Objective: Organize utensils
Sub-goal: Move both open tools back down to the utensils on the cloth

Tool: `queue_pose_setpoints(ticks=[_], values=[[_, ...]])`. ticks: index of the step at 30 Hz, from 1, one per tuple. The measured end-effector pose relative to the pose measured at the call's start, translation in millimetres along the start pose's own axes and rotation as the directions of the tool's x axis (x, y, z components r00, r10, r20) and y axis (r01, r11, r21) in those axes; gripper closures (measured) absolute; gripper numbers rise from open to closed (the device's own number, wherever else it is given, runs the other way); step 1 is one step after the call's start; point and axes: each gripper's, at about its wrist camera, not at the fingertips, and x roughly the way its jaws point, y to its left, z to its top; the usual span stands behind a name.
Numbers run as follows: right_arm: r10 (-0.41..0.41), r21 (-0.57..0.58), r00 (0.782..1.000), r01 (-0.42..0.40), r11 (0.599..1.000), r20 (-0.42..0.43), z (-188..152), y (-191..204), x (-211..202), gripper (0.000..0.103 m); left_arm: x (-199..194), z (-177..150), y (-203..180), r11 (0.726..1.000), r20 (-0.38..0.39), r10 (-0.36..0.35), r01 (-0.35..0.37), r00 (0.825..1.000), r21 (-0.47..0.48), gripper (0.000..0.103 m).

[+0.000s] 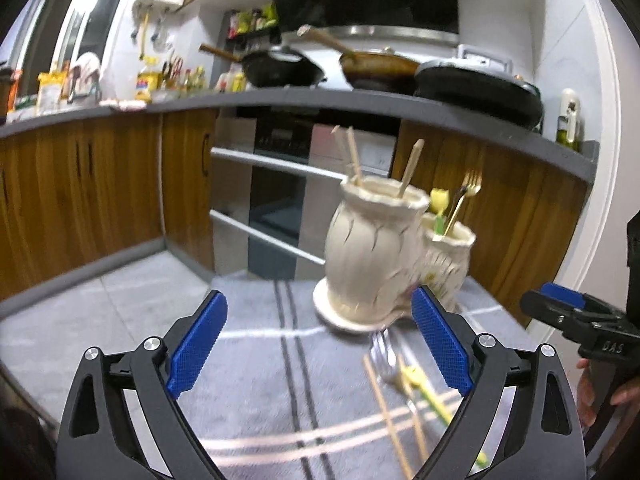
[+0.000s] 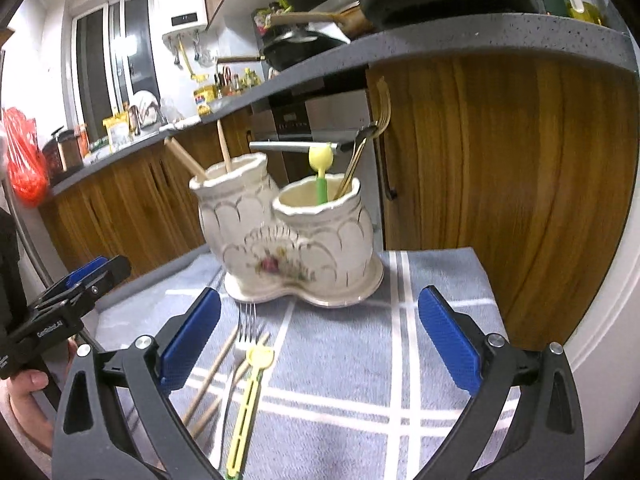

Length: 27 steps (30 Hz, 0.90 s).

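1. While the left gripper [image 1: 319,344] stands wide open and holds nothing in the left wrist view, the loose silver fork [image 1: 383,356], chopsticks [image 1: 386,412] and yellow pick [image 1: 424,388] lie crossed at five o'clock on the checked cloth [image 1: 248,360]; closing on that heap could, I judge, catch two pieces at once (the picture is blurred here).
2. In the same view, the double ceramic holder [image 1: 372,248] stands at one o'clock, just past the right-hand pad; a careless sweep might knock it.
3. In the right wrist view, the right gripper [image 2: 320,338] is also fully spread and empty. The holder [image 2: 296,236] sits at twelve o'clock, already bearing chopsticks [image 2: 188,160], a spoon-like pick [image 2: 321,172] and a gold fork [image 2: 372,136].
4. The loose fork [image 2: 246,332] lies at seven o'clock, near the other gripper [image 2: 76,292], so both could collide.
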Motion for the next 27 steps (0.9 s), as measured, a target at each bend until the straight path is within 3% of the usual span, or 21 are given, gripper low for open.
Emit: queue_pose_setpoints(ticks=[10,16,20,24,25,27], values=[[0.003,-0.059,0.993,-0.01,0.998,-0.12,-16,13,24,0.005,22,-16,7,1.0,-0.137,0.021,-0.022,0.99,-0.003,0.008],[0.017,-0.1,0.977,-0.039,0.994,-0.213,-26,20,35,0.007,28,-20,-3,0.998,-0.195,0.056,-0.047,0.979,0.05,0.008],[0.073,-0.104,0.948,-0.11,0.988,-0.308,-35,28,46,0.027,37,-24,-7,0.994,-0.254,0.082,-0.063,0.964,0.084,0.008],[0.121,-0.096,0.913,-0.171,0.98,-0.389,-44,35,55,0.053,42,-28,-10,0.994,-0.304,0.066,-0.036,0.95,0.103,0.01],[0.129,-0.098,0.909,-0.182,0.979,-0.396,-45,37,55,0.056,43,-30,-12,0.993,-0.314,0.059,-0.025,0.948,0.112,0.011],[0.139,-0.109,0.901,-0.2,0.974,-0.411,-47,40,54,0.066,44,-33,-18,0.991,-0.338,0.047,0.0,0.94,0.137,0.021]])
